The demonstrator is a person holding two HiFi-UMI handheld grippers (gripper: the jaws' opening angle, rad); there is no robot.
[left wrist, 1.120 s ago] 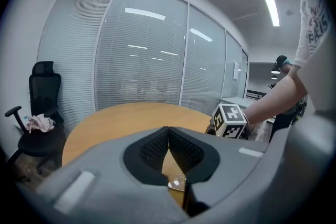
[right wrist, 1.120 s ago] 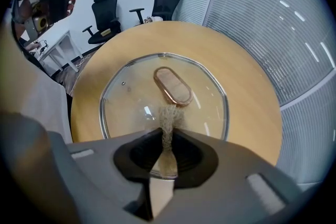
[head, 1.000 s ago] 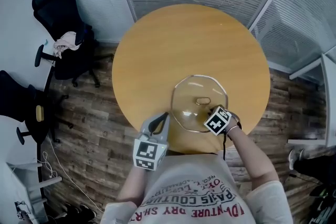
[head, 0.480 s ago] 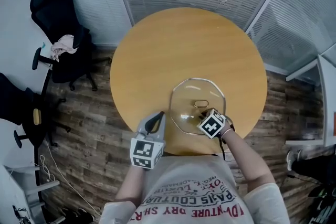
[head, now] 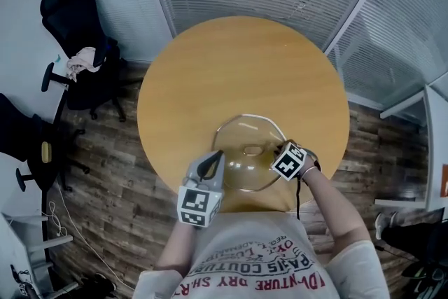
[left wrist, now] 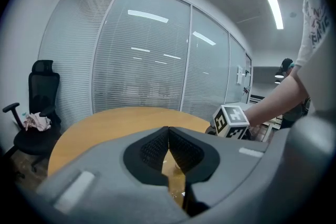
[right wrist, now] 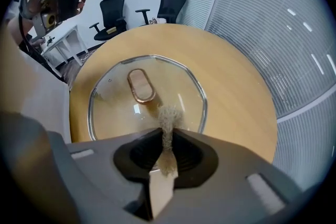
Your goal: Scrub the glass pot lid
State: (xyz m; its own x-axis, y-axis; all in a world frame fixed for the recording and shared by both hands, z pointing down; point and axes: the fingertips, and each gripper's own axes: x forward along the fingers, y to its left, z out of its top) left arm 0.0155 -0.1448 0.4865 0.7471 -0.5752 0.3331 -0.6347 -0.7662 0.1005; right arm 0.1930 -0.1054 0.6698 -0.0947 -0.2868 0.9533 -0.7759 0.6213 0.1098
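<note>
Now our right tongs [right wrist: 167, 132] pinch a fibrous scrub pad [right wrist: 168, 117] over the glass lid [right wrist: 113, 107] just ahead, our left tongs [left wrist: 168, 138] closed, empty.

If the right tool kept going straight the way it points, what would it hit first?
Probably the lid, on the glass just short of its handle: the scrubber pinched in the right tool pokes out over it. Depth is hard to judge.
</note>
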